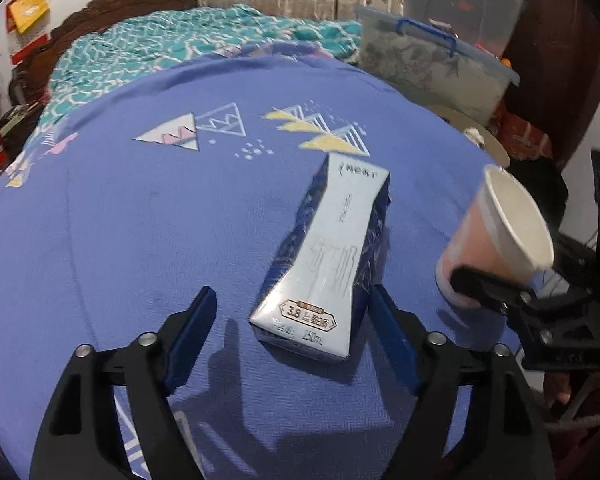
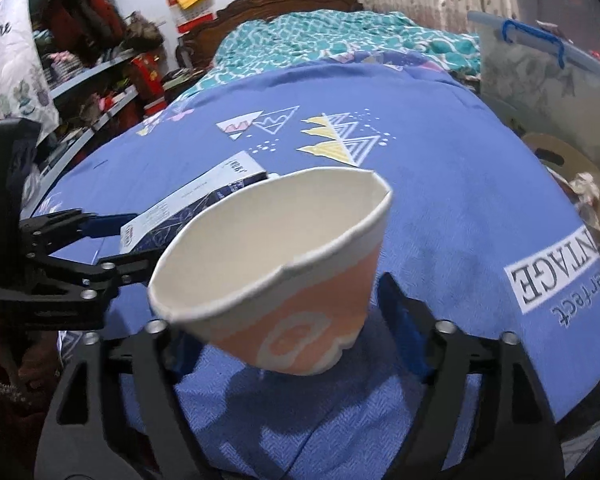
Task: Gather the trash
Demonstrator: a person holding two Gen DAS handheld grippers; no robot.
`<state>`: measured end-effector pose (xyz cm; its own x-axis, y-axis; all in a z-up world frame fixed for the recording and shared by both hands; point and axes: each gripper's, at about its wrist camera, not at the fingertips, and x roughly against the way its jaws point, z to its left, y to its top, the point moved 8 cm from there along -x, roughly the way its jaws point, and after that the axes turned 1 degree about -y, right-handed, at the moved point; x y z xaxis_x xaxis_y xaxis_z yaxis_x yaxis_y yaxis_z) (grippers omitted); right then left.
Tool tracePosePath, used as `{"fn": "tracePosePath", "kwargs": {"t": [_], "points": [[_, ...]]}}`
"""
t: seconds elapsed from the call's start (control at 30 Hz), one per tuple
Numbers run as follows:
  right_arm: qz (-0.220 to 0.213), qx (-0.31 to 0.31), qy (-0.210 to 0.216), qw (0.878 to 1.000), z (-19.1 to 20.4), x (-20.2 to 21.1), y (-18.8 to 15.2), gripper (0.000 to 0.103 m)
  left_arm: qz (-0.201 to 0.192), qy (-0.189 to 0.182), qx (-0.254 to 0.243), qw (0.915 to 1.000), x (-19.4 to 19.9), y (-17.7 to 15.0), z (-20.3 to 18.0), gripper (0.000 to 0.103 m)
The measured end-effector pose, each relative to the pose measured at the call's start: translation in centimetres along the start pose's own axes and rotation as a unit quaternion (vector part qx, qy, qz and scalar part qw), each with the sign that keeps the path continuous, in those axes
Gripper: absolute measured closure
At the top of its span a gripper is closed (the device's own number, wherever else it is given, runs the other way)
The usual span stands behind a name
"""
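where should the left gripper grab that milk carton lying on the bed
Grip the milk carton across its narrow waist, one pad on each long dark side. It lies flat on the blue bedspread, its printed end toward the left gripper, whose open fingers already straddle that near end. Coming from above and slightly further forward probably suits best: the pinched middle is narrower than the flared ends.

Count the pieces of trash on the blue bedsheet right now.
2. A milk carton lies on the blue bedsheet between the left gripper's open jaws. A paper cup sits tilted between the right gripper's jaws. More may be hidden.
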<state>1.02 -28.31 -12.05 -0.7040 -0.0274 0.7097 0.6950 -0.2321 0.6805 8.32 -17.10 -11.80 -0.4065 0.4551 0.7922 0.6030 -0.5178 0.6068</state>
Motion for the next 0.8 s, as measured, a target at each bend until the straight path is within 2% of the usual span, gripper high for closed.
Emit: {"fn": "tracePosePath", "kwargs": {"t": [0.23,0.5,0.6,0.7,0.77,0.8], "points": [[-0.035,-0.057,-0.012,0.998,-1.4,1.3,-1.2,0.014,-0.010,0.015,-0.015,0.9997,0.5,0.9,-0.3,0.024],[-0.068,-0.072,-0.034,0.995,-2.3,2.6,-1.2,0.014,-0.008,0.018,-0.046,0.9987,-0.4,1.8,-1.5,0.023],[-0.068,-0.077,-0.030,0.994,-2.5,2.8,-1.4,0.015,-0.006,0.017,-0.053,0.9985,-0.8,2.2,-1.9,0.023],[-0.066,-0.073,-0.007,0.995,-1.9,3.0,-1.5,0.033,0.000,0.017,-0.061,0.9980,-1.3,2.2,-2.3,0.023],[-0.069,-0.065,0.007,0.995,-1.3,3.3,-1.6,0.063,0.006,0.018,-0.066,0.9976,-1.8,2.0,-2.5,0.023],[-0.069,-0.060,0.007,0.996,-1.1,3.4,-1.7,0.063,0.008,0.018,-0.067,0.9975,-1.9,1.8,-2.6,0.024]]}}
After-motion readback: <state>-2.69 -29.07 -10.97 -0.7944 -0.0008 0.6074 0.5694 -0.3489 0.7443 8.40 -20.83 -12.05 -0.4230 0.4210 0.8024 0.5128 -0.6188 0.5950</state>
